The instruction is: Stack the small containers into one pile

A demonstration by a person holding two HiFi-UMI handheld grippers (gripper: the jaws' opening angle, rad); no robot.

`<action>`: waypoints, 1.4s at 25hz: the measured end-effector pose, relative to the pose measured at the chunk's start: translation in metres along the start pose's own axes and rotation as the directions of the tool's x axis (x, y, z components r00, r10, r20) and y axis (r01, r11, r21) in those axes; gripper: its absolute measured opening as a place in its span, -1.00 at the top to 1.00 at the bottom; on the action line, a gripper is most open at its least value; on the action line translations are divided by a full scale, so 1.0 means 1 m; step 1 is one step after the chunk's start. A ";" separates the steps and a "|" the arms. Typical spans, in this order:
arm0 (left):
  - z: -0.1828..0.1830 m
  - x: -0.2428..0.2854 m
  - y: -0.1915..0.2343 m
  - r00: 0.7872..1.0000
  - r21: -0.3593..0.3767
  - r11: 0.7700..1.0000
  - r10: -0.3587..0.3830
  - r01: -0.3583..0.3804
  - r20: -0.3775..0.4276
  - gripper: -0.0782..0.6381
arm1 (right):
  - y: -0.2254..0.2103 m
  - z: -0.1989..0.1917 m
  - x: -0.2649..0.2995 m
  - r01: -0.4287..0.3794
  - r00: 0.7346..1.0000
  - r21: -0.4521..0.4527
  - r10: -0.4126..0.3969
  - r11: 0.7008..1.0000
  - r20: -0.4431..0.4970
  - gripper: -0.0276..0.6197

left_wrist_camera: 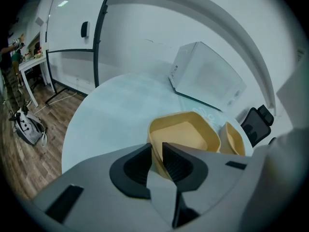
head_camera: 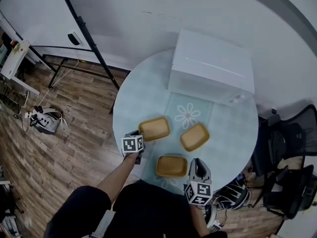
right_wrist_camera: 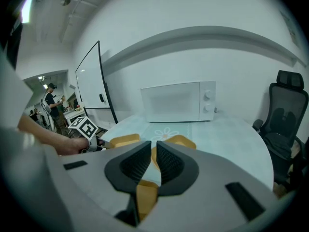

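Observation:
Three shallow yellow containers lie on the round glass table [head_camera: 233,113]. My left gripper [head_camera: 139,133] is at the near left edge of the left container [head_camera: 155,128]. In the left gripper view its jaws [left_wrist_camera: 157,154] are shut on that container's [left_wrist_camera: 186,134] near wall, with the right container [left_wrist_camera: 232,140] behind. The right container [head_camera: 194,137] stands apart. My right gripper [head_camera: 197,161] hovers just right of the near container [head_camera: 172,166]. Its jaws [right_wrist_camera: 153,153] are almost together, nothing between them, and the near container [right_wrist_camera: 145,197] shows below them.
A white microwave [head_camera: 213,66] stands at the back of the table. Black office chairs [head_camera: 292,138] are on the right. A whiteboard stand [head_camera: 84,33] and a bag [head_camera: 45,120] are on the wooden floor to the left. A person stands far off [right_wrist_camera: 50,103].

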State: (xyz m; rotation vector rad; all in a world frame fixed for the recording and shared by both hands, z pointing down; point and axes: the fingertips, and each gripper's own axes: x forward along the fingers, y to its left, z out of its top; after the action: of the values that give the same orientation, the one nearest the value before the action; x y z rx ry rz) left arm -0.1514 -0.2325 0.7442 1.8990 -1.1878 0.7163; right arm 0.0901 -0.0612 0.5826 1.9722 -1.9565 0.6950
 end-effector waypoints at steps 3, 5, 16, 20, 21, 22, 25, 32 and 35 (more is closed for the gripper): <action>0.001 0.002 -0.003 1.000 -0.006 1.000 0.008 -0.008 -0.004 0.62 | -0.001 0.000 0.000 0.004 1.000 0.005 -0.004 1.000 -0.001 0.83; 0.001 0.004 -0.005 1.000 0.005 1.000 0.012 -0.012 -0.008 0.67 | -0.001 0.000 0.001 0.002 1.000 0.010 -0.002 1.000 0.000 0.83; 0.011 -0.010 -0.011 1.000 -0.050 0.999 0.002 -0.001 0.019 0.70 | 0.001 0.000 0.001 -0.002 1.000 0.016 0.002 1.000 0.000 0.83; 0.019 -0.028 -0.019 0.999 -0.084 0.996 -0.020 0.024 0.045 0.70 | 0.003 0.002 -0.002 -0.004 1.000 0.021 0.004 1.000 -0.004 0.83; 0.020 -0.033 -0.022 0.998 -0.092 0.995 -0.024 0.029 0.052 0.70 | 0.003 0.003 -0.002 -0.008 1.000 0.020 0.008 1.000 -0.003 0.83; 0.021 -0.038 -0.025 0.998 -0.100 0.994 -0.028 0.034 0.058 0.70 | 0.002 0.005 -0.002 -0.014 1.000 0.018 0.014 1.000 -0.003 0.83; 0.021 -0.052 -0.032 0.996 -0.128 0.991 -0.032 0.042 0.077 0.70 | 0.001 0.009 0.000 -0.042 0.999 0.009 0.042 0.999 0.000 0.83; 0.001 -0.084 -0.057 0.995 -0.162 0.986 -0.009 0.026 0.103 0.70 | -0.016 0.022 -0.009 -0.127 0.992 -0.047 0.128 0.991 0.008 0.83; -0.018 -0.093 -0.072 0.996 -0.162 0.987 -0.001 0.017 0.094 0.70 | -0.027 0.018 -0.015 -0.158 0.987 -0.053 0.158 0.986 0.002 0.83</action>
State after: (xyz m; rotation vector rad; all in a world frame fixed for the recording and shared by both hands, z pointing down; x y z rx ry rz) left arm -0.1242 -0.1539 0.6590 1.8169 -1.2554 0.5139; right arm 0.1201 -0.0566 0.5634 1.8055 -2.1296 0.6677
